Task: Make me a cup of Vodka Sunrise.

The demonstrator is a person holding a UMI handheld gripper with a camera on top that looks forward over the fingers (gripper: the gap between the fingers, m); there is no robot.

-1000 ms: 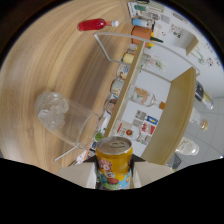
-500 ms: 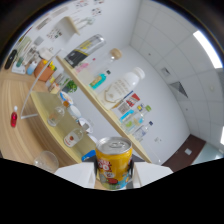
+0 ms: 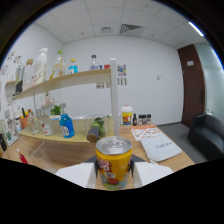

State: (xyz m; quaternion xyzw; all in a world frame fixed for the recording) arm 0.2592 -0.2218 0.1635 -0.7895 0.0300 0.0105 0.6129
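Orange-and-yellow drink can (image 3: 114, 162), a squat metal cylinder with a silver unopened-looking top, sat upright between the two fingers of the gripper (image 3: 114, 170), which pressed against its sides and held it lifted clear of the pale wooden counter (image 3: 165, 161) seen below and beyond. Just ahead of the can, a blue plastic bottle (image 3: 66, 125) and a dark tilted can (image 3: 94, 132) stood on the counter near a white upright post (image 3: 114, 97), with a lidded white-and-yellow tub (image 3: 127, 115) and a printed orange leaflet (image 3: 145, 132) a little farther on. Higher up, a long wooden shelf (image 3: 65, 81) carried a row of bottles, and past it rose a white wall and a dark brown door (image 3: 193, 82). The hold looked narrow and low on the can's smooth wall, so the likely risk was slipping or twisting if the gripper swung quickly; whether the tab was lifted could not be told, so any tilt might spill juice.
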